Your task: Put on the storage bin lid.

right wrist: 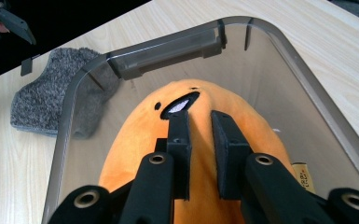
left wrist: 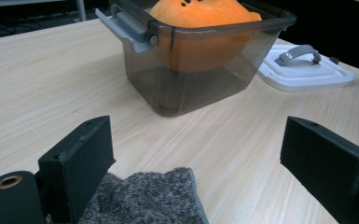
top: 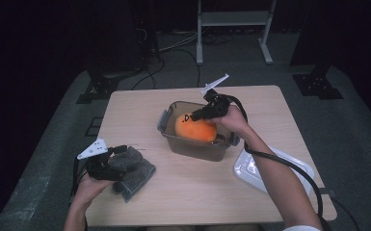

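An orange plush toy (top: 195, 129) with a small black-and-white face lies in a smoky clear plastic bin (top: 192, 147) at mid-table. My right gripper (top: 189, 117) reaches down into the bin from the right. In the right gripper view its jaws (right wrist: 200, 116) stand close together, pinching a ridge of the plush (right wrist: 140, 135) behind the face. My left gripper (top: 120, 163) rests at the table's front left, over a grey knitted cloth (top: 137, 171). Its jaws (left wrist: 200, 140) are wide open, with the cloth's edge (left wrist: 154, 196) low between them and untouched.
The bin's white lid (top: 250, 168) with a grey handle lies flat at the front right. Grey latch handles sit on the bin's ends (left wrist: 130, 25). Bare wood lies between the cloth and the bin. A metal stand and cables are on the floor beyond the table.
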`<state>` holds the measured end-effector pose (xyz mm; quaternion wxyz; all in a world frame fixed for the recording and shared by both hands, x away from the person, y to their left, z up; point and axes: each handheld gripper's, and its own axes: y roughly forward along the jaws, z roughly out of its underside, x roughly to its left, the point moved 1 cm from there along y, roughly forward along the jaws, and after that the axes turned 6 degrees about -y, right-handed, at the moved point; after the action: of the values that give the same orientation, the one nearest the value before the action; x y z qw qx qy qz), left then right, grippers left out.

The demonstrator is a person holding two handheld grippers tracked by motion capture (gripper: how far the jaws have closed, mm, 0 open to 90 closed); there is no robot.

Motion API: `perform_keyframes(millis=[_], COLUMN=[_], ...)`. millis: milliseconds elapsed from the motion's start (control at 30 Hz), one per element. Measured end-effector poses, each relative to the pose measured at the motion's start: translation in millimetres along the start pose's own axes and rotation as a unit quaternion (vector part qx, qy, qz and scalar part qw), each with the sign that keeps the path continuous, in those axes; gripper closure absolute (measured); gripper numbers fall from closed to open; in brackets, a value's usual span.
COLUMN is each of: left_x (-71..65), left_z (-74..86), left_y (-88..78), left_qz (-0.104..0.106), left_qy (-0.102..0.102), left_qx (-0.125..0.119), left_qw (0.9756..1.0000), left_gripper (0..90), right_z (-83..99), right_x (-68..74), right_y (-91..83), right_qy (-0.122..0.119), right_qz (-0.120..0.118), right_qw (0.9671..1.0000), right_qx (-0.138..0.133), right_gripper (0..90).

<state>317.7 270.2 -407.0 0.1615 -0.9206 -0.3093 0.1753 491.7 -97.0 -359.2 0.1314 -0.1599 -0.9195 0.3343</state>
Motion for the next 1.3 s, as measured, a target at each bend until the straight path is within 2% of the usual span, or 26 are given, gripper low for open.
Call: perform_keyframes(millis=[667, 1067, 1233, 1300], left_x=[0.2, 0.3, -0.3, -0.5], left_z=[-0.8, -1.2, -1.3, -1.2], left_y=[-1.6, -2.1, -1.2, -0.8], left_qz=[-0.001, -0.002, -0.001, -0.001], left_qy=[-0.001, 0.000, 0.001, 0.001], left_qx=[-0.003, -0.004, -0.002, -0.002], left_qw=[1.0000, 1.0000, 1.0000, 1.0000], left_gripper=[8.9, 8.9, 8.9, 8.9], right_z=[1.5, 2.8, 4.2, 4.9], right_x=[3.9, 4.5, 4.1, 4.1], right_y=[6.2, 5.9, 4.6, 4.1], right_qy=[-0.002, 0.004, 0.006, 0.007], right_qz=[-0.009, -0.013, -0.015, -0.017], right_qw=[0.9998, 0.9997, 0.9996, 0.9996], right_qx=[0.015, 0.020, 0.021, 0.021], right_gripper=[76.8, 75.6, 76.0, 79.0])
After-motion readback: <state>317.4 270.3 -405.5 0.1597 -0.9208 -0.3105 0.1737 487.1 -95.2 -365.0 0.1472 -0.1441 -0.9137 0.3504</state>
